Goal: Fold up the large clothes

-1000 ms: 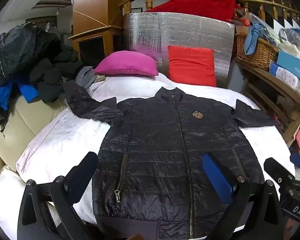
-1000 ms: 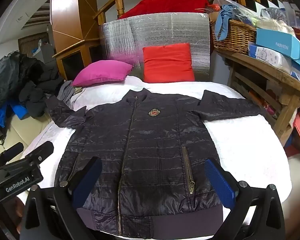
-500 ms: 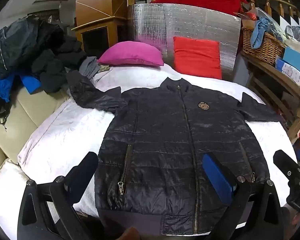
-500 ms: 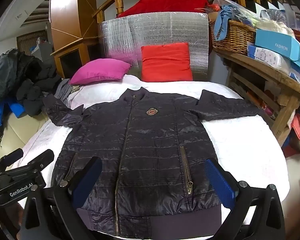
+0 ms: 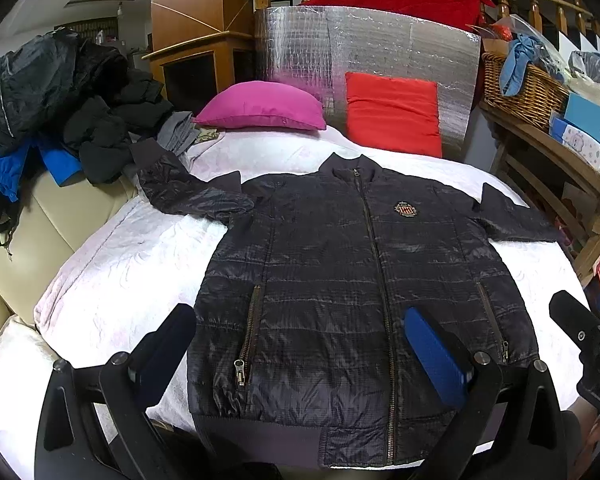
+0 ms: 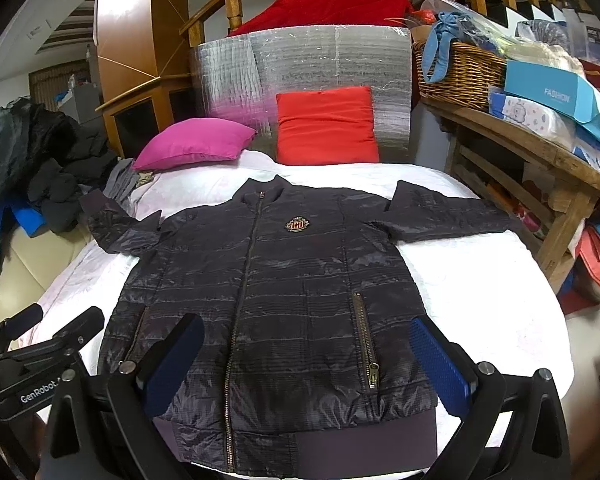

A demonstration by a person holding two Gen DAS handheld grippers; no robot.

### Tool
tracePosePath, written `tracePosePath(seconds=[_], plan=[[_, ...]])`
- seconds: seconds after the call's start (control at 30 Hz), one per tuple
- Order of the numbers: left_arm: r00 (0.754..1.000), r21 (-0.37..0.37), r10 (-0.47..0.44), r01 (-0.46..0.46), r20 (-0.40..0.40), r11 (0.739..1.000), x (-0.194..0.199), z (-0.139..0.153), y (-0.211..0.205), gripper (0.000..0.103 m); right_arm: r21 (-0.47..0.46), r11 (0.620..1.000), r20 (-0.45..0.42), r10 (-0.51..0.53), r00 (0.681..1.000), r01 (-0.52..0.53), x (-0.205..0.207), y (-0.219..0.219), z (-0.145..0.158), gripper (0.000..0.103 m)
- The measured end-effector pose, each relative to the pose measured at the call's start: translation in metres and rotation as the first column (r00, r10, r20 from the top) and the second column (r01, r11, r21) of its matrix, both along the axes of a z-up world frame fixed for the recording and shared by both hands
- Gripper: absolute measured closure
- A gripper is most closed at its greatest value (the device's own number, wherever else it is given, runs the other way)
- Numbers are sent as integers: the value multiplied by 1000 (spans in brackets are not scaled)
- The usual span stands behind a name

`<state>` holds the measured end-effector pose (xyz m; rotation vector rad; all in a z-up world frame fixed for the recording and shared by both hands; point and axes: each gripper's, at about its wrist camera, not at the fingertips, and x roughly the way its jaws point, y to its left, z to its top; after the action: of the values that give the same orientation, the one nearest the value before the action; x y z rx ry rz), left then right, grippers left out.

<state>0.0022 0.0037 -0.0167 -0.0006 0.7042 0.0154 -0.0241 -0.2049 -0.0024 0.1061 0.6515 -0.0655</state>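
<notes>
A dark quilted zip jacket (image 5: 340, 272) lies flat, front up, on a white bed (image 5: 112, 280), sleeves spread to both sides. It also shows in the right wrist view (image 6: 284, 280). My left gripper (image 5: 300, 344) is open and empty, hovering above the jacket's lower left part near the hem. My right gripper (image 6: 308, 356) is open and empty above the jacket's lower right part. The left gripper shows at the lower left of the right wrist view (image 6: 40, 344), and the right gripper shows at the right edge of the left wrist view (image 5: 588, 344).
A pink pillow (image 5: 260, 106) and a red pillow (image 5: 392, 114) lean at the bed's head against a silver panel (image 5: 380, 52). A pile of dark clothes (image 5: 60, 112) lies on a cream sofa at left. A wooden shelf with a wicker basket (image 6: 460, 68) and boxes stands at right.
Both grippers have risen and drawn back slightly, so more of the jacket's hem shows. Both stay open; the jacket has not moved.
</notes>
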Motion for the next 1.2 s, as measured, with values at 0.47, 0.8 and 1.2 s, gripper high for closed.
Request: tracePosePath(seconds=[0.47, 0.8, 1.2], plan=[[1000, 8, -3, 3, -9, 1000, 0, -2, -2, 0, -6, 1000, -1, -10, 1000, 10, 0, -1, 0, 0], [1000, 8, -6, 6, -11, 1000, -1, -2, -1, 0, -8, 1000, 1, -13, 1000, 13, -1, -3, 1, 0], [1000, 11, -7, 7, -9, 1000, -2, -2, -1, 0, -12, 1000, 3, -15, 1000, 15, 0, -2, 1, 0]])
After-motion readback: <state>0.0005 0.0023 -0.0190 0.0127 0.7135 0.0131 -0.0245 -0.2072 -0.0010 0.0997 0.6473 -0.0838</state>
